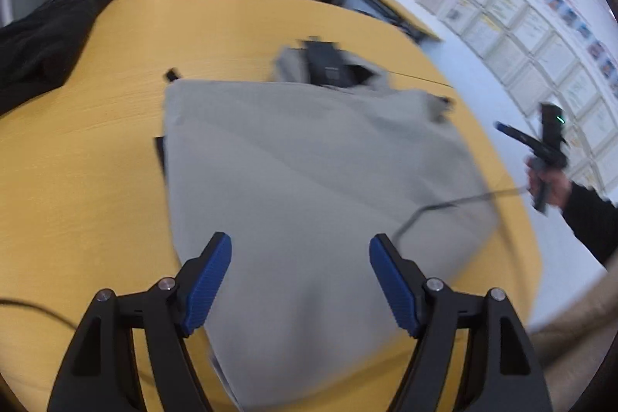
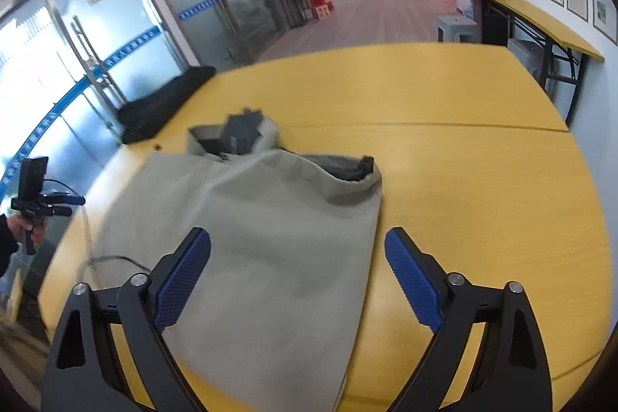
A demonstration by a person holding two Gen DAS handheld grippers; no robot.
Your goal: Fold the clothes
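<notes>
The broad yellow wood-grain table (image 2: pixel 483 180) carries the task's thing, a pale grey-green fabric garment (image 2: pixel 270 238) lying partly folded across its middle, a dark lining showing at the far collar end (image 2: pixel 243 134) and at one open cuff-like corner (image 2: pixel 351 167). A crumpled black cloth (image 2: pixel 162 103) sits well apart at the far left edge. The left gripper (image 1: pixel 300 257) hangs above the near part of the garment with its blue-padded fingers (image 1: pixel 208 280) spread wide and empty; the right gripper (image 2: pixel 297 253) is likewise released, straddling the garment's right edge and holding nothing. The likely trouble is the thin dark cable (image 1: pixel 444 207) trailing across the cloth on the garment's right side: a pinch there could catch cable with fabric and drag the fold askew. The slack, puffed layers may also let a finger grab only the top sheet, so the fold would open unevenly.
</notes>
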